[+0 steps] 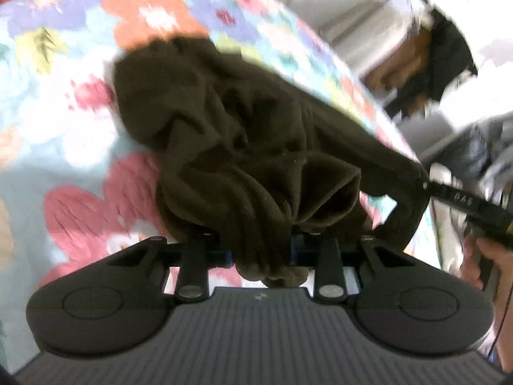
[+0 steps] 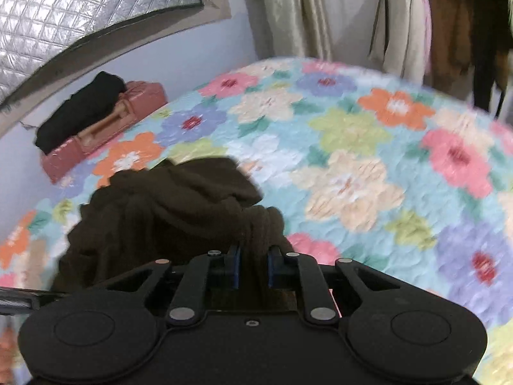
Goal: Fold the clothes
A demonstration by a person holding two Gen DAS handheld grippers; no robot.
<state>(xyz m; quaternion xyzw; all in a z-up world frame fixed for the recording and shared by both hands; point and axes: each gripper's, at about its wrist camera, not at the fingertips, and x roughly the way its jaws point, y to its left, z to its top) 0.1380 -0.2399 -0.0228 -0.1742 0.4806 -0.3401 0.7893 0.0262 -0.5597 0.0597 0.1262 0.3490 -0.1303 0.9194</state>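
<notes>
A floral quilt [image 2: 368, 147] covers the bed. A bunched dark garment [image 1: 243, 147] lies on it, pinched by both the left gripper [image 1: 260, 250] and right gripper [image 2: 253, 266]. Only the right view shows a red box [image 2: 105, 128] by the wall.

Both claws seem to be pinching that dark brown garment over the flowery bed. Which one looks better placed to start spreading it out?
Probably the right gripper: it pinches a narrow edge of the brown garment; the left gripper clamps a thick bunch.

You work in home bedroom. Evidence: bed with floral quilt [image 2: 352, 147]; pink cushion [image 2: 105, 128] against wall, black cloth [image 2: 80, 109] on it; curtains [image 2: 295, 12] at bed's far edge; hanging clothes [image 2: 455, 25] beside them; quilted silver panel [image 2: 80, 9] over window.
</notes>
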